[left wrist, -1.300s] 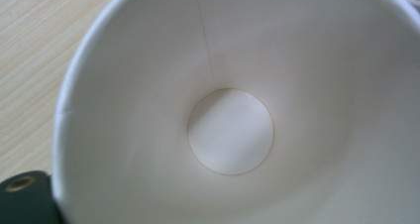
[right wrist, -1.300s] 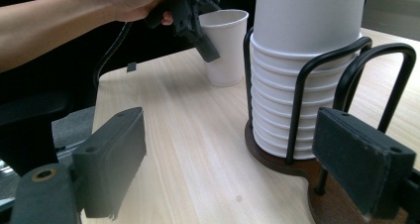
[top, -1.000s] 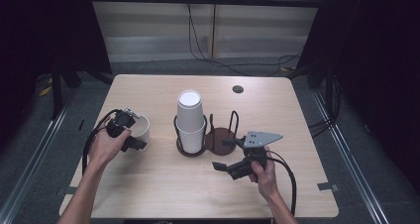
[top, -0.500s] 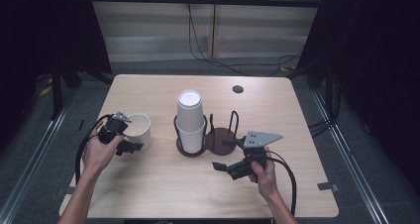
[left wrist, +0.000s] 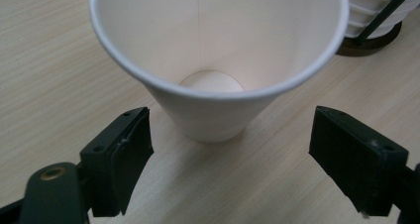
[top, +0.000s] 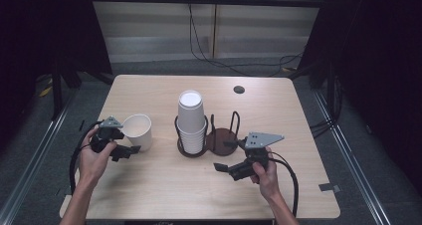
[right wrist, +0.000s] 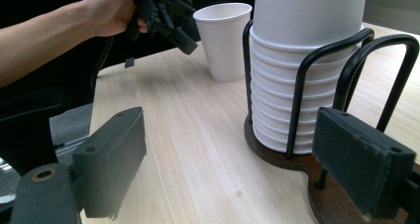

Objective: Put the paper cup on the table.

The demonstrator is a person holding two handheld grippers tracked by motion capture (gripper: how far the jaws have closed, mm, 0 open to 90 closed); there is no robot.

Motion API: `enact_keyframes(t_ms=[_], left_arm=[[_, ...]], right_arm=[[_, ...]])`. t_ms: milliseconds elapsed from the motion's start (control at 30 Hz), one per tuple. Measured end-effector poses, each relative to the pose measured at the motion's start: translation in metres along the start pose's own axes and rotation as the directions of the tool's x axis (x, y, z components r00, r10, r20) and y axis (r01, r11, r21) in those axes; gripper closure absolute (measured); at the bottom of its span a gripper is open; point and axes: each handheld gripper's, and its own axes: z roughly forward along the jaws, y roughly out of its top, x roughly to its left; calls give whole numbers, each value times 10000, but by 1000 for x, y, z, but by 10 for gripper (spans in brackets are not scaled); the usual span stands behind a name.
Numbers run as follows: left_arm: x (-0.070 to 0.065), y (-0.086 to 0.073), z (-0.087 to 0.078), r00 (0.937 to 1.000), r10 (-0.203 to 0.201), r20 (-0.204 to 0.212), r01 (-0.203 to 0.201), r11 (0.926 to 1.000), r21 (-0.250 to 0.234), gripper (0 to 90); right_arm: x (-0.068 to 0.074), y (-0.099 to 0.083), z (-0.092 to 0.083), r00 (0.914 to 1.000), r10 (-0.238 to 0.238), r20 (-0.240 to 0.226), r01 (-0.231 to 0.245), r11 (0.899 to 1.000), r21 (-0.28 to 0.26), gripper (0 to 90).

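Wooden table [top: 164, 185], light grain, rounded corners. Landmark: black wire cup holder on a dark wood base [top: 209, 138], mid-table. Its left ring carries the stack of white paper cups [top: 191, 118]; the right ring, beside the stack, has bare base. Single white paper cup [top: 138, 130] stands upright on the table left of the holder, well apart from it, mouth up. Left claw [top: 128, 152] sits just left of that cup; jaws have just been closing but in the left gripper view they stand either side of the cup's lower wall, not touching – released. Right claw [top: 222, 167] is in front of the holder, slightly right, jaws spread, nothing between them.
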Motion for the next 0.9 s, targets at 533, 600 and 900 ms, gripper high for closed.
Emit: enact_keyframes(t_ms=[533,600,900], left_arm=[[-22,-28,-11,9986,-286,449,367,9807,-1922,164],[-26,-29,-13,9974,-269,669,413,9735,-2248,164],[-52,-40,-14,9913,-406,1253,850,9240,-3728,162]], right_arm=[[-3,-5,-5,9996,171,231,-169,9998,-61,133],[-3,-5,-5,9996,173,236,-172,9998,-75,132],[-2,-5,-7,9994,157,322,-153,9998,-147,133]])
